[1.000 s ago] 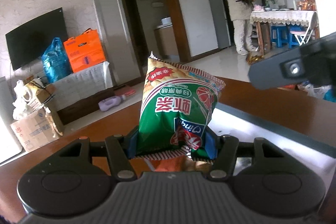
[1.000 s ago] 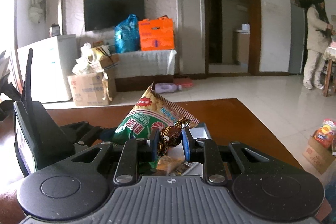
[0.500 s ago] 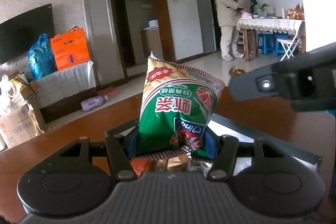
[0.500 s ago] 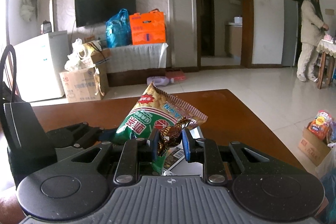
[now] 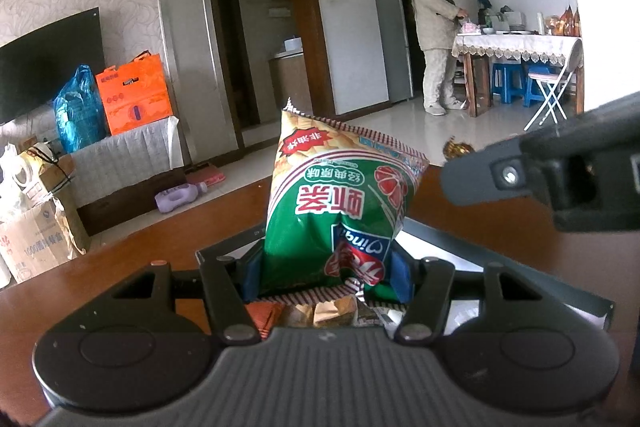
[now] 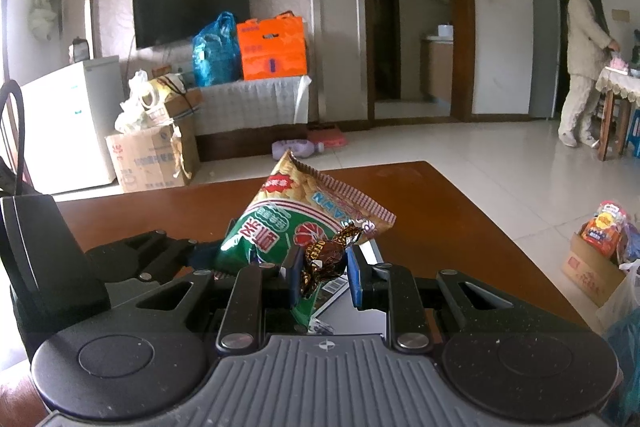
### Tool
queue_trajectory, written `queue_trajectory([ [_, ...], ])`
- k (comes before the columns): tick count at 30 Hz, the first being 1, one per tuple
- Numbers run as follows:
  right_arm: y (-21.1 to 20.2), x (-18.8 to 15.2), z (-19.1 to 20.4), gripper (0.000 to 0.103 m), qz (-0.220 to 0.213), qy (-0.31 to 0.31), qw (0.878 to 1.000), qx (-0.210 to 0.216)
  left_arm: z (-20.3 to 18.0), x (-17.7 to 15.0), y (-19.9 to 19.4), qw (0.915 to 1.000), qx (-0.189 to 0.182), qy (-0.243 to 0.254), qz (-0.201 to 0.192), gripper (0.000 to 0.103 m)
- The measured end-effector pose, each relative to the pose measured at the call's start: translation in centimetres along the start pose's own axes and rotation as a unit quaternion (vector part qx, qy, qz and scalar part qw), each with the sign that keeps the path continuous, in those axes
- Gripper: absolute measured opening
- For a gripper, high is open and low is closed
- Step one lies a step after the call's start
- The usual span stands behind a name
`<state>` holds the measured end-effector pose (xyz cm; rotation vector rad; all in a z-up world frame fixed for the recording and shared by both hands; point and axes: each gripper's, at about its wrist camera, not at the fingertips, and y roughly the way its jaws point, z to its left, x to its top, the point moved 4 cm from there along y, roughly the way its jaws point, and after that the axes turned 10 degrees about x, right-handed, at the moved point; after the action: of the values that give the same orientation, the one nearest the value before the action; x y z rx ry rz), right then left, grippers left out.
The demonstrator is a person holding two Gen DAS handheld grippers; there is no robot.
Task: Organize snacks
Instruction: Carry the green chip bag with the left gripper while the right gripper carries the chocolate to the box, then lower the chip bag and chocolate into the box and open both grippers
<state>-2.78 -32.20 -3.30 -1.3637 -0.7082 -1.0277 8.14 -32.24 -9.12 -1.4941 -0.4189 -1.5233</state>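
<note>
Soft daylight, sharp, fisheye-warped edges

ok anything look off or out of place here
Mostly the floor: a purple bottle lies on its side on the tiles near the TV stand. The green snack bag in the left gripper is held upside down, its print inverted. The right gripper pinches a brown wrapped candy. Nothing looks spilled or torn.

We look forward along each gripper's fingers, low and close over the wooden table point(image 5: 120, 267), tilted slightly down. Both views share the green snack bag point(image 5: 336, 211), the television wall and the doorway; the right view sits further right.
</note>
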Motion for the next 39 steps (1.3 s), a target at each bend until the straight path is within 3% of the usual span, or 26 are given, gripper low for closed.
queue_trajectory([
  [23,1.4,-1.0,-0.2,0.025,0.031,0.013,0.999,-0.001,0.1,0.1,-0.8,0.9996,-0.015,-0.021,0.009,0.059],
  [31,1.7,-1.3,-0.4,0.025,0.041,0.012,0.999,-0.001,-1.7,-0.1,-0.4,0.9998,-0.013,0.012,0.004,0.060],
  [39,2.6,-1.5,-0.4,0.025,0.054,0.012,0.998,-0.001,-1.3,0.1,-0.9,0.9998,-0.018,0.005,0.010,0.063],
])
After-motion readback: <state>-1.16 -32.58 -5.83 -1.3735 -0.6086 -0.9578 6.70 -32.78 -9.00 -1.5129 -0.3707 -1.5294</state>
